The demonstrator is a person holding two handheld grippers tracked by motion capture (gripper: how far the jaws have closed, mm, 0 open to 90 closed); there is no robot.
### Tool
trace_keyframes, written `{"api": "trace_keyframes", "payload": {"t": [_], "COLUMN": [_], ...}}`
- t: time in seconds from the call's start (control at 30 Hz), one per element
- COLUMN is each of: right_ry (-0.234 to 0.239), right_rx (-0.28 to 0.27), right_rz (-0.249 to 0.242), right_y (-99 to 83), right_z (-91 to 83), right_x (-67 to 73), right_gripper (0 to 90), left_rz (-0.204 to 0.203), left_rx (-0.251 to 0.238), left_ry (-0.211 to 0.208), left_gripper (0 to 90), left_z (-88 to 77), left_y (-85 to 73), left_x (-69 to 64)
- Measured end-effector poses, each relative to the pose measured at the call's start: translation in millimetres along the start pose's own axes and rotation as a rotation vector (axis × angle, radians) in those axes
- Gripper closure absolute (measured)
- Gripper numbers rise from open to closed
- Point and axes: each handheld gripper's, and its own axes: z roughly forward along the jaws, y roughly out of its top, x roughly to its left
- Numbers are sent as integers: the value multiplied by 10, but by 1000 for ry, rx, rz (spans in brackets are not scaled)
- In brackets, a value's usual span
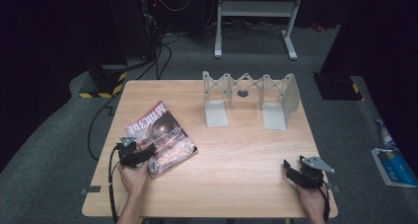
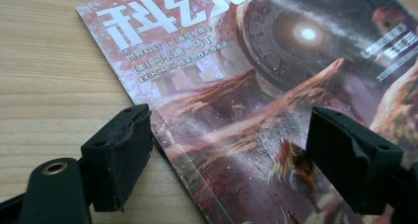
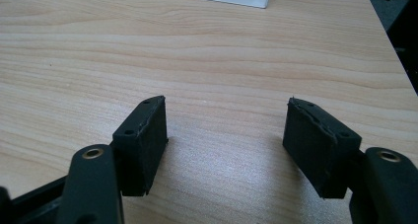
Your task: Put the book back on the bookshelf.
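High view: rack (image 1: pixel 250 98) behind magazine (image 1: pixel 160 137).

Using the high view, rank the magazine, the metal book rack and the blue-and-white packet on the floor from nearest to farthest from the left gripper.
1. The magazine: directly at the left gripper, whose open jaws sit over its near corner.
2. The metal book rack: at the table's far side, right of centre.
3. The blue-and-white packet: on the floor beyond the table's right edge.

Left claw (image 1: pixel 148 154) low, jaws spread wide — right claw (image 1: pixel 291 168) likewise agape, forearms parallel
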Motion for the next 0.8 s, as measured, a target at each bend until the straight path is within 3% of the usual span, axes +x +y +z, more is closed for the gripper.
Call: {"api": "trace_keyframes", "payload": {"t": [0.17,0.8], "right_ry": [0,1], "right_rx": [0,0], "right_rz": [0,0], "right_y": [0,-1], "right_z": [0,-1], "right_x": [0,0], "right_gripper": [329,329], "left_rz": [9,46], "left_rx": [45,46], "left_ry": [8,-17], "left_gripper": [177,184], "left_z": [12,43], "left_y": [58,68], "left_x": [-19,-138]}}
